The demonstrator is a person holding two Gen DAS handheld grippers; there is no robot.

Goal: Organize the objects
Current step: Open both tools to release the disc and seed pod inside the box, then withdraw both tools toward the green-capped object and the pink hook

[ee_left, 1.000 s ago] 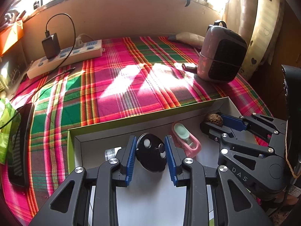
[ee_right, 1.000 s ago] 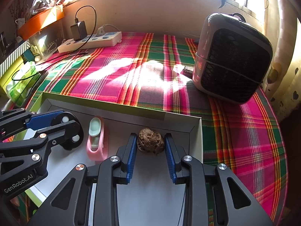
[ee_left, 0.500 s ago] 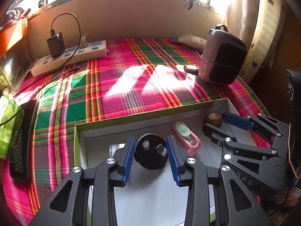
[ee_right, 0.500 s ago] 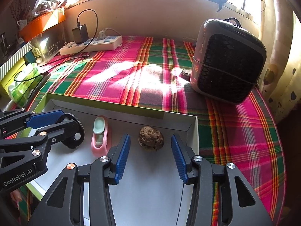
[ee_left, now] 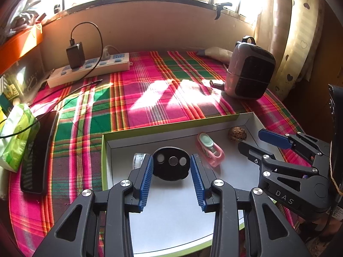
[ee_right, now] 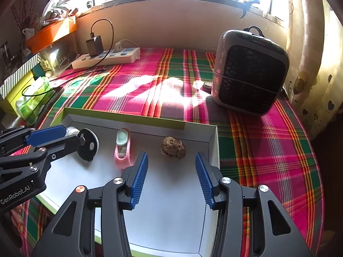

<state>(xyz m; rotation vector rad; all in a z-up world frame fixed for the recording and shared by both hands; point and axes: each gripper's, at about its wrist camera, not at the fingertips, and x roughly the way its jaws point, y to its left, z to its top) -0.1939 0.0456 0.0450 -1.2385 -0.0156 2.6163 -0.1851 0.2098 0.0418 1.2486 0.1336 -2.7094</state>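
- Green tissue pack [ee_left: 16, 135] lies at the far left of the plaid tablecloth [ee_left: 150, 98], beside a flat black device [ee_left: 38, 152].
- White power strip [ee_left: 90, 68] sits against the back wall with a black charger [ee_left: 75, 54] plugged into it.
- White tray [ee_left: 171, 214] with a green rim lies on the cloth nearest the cameras and holds all the small things.
- Small clear jar [ee_left: 139, 159] lies at the tray's left, partly hidden by a finger.
- Left gripper [ee_left: 171, 167] has just been opening; its blue pads [ee_left: 146, 177] stand clear on either side of the black disc [ee_left: 171, 163], which rests on the tray floor.
- Pink clip [ee_left: 210, 150] lies between the disc and the brown nut.
- Brown nut [ee_right: 173, 148] rests near the tray's right back corner.
- Right gripper [ee_right: 171, 168] has also just been opening; its fingers are released and set back from the nut, gripping nothing.
- Grey heater [ee_right: 249, 70] stands on the cloth beyond the tray, at the right.
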